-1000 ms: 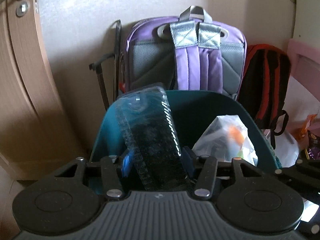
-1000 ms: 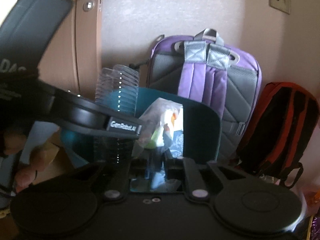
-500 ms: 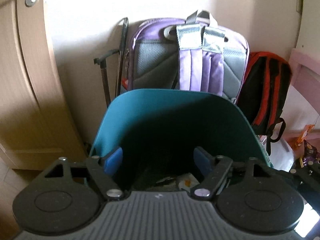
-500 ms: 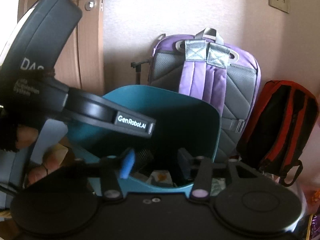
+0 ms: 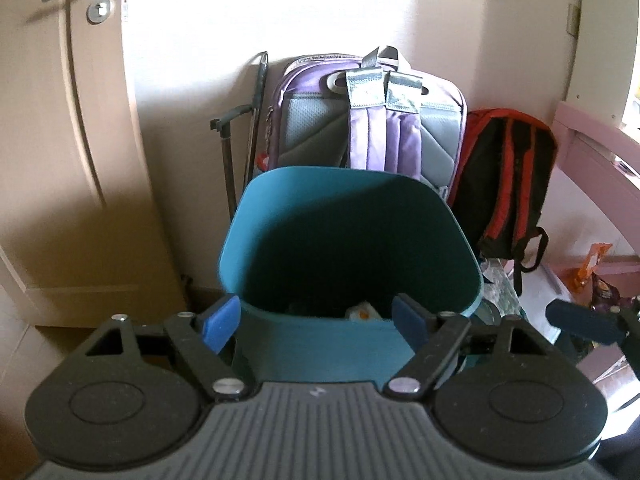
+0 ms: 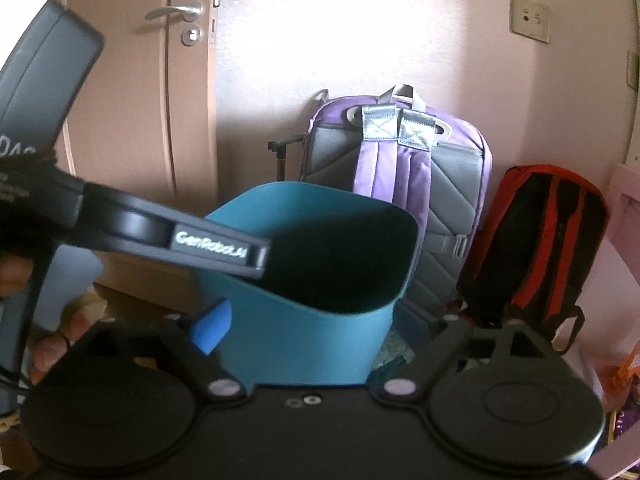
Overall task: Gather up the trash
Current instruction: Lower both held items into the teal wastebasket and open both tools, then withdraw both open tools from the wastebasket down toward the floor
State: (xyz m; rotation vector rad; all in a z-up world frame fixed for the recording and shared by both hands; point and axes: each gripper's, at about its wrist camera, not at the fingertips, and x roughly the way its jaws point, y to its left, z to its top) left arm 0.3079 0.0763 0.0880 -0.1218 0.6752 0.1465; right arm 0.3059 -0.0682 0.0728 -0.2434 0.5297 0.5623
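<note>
A teal trash bin [image 5: 348,344] stands on the floor in front of both grippers; it also shows in the right wrist view [image 6: 304,328]. A bit of white and orange trash [image 5: 360,311] shows at its bottom. My left gripper [image 5: 316,322] is open and empty, its blue pads either side of the bin's near rim. My right gripper [image 6: 316,324] is open and empty, held just before the bin; its right fingertip is hidden in shadow. The left gripper's body [image 6: 132,224] crosses the right wrist view at left.
A purple backpack [image 5: 376,120] and a black-and-red backpack [image 5: 508,176] lean on the wall behind the bin. A closed wooden door [image 5: 60,140] is at left. A folded black stand [image 5: 240,148] leans by the wall. Pink furniture and packets [image 5: 596,264] lie at right.
The left gripper let go of a clear plastic bottle and the right one a white bag of trash; both dropped into the bin. Both grippers opened and pulled back and up.
</note>
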